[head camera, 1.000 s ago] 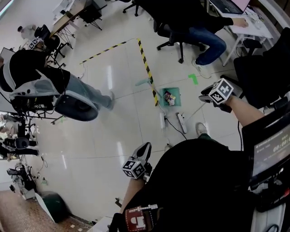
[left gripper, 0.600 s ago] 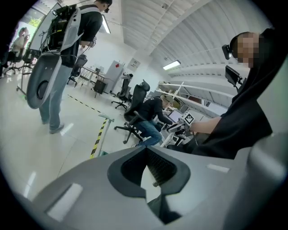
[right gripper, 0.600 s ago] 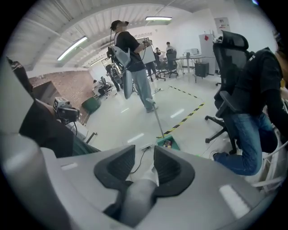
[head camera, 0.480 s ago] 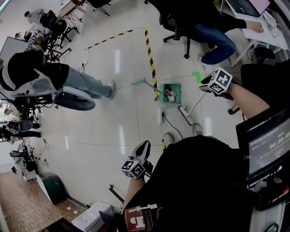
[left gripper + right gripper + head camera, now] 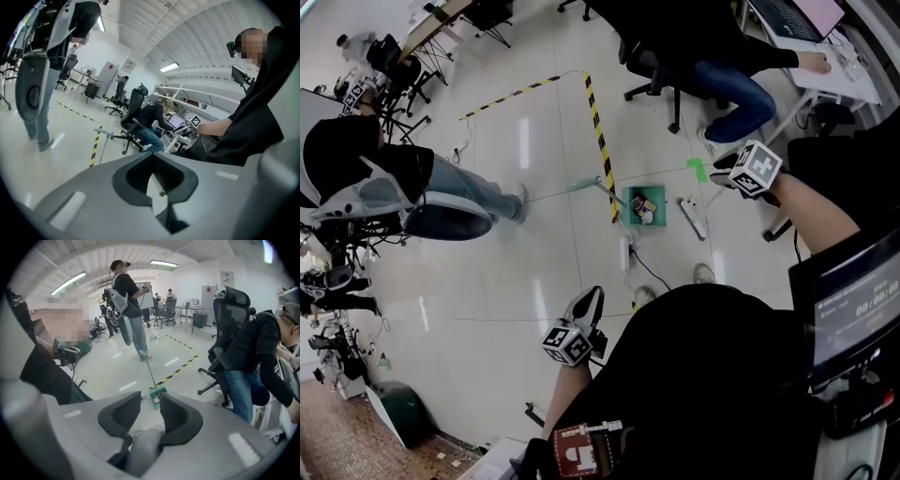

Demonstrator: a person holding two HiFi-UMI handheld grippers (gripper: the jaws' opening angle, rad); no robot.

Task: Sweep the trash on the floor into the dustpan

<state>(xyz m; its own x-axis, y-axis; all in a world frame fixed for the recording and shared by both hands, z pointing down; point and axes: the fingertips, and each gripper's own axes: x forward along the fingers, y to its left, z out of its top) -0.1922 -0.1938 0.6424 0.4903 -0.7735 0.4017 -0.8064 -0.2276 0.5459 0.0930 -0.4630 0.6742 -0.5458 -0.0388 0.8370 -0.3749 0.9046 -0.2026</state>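
Observation:
A green dustpan (image 5: 642, 204) stands on the white floor with bits of trash (image 5: 645, 208) inside; its long handle (image 5: 592, 186) leans away to the left. The broom head (image 5: 692, 217) rests on the floor just right of the dustpan. My right gripper (image 5: 724, 178) is shut on the grey broom handle (image 5: 145, 446), and past its jaws I see the dustpan (image 5: 157, 393). My left gripper (image 5: 592, 300) hangs low by my body, far from the dustpan. The left gripper (image 5: 152, 157) is shut and holds nothing. The dustpan's teal grip (image 5: 102, 132) shows beyond it.
Yellow-black tape (image 5: 598, 131) runs across the floor up to the dustpan. A white power strip (image 5: 623, 251) and its cable lie just below it. A seated person on an office chair (image 5: 712, 66) is behind; a standing person (image 5: 403, 183) is at left. Green tape (image 5: 697, 167) marks the floor.
The broom head has shifted from the near side of the dustpan up to its right side, still held by the right gripper. The left gripper has barely moved.

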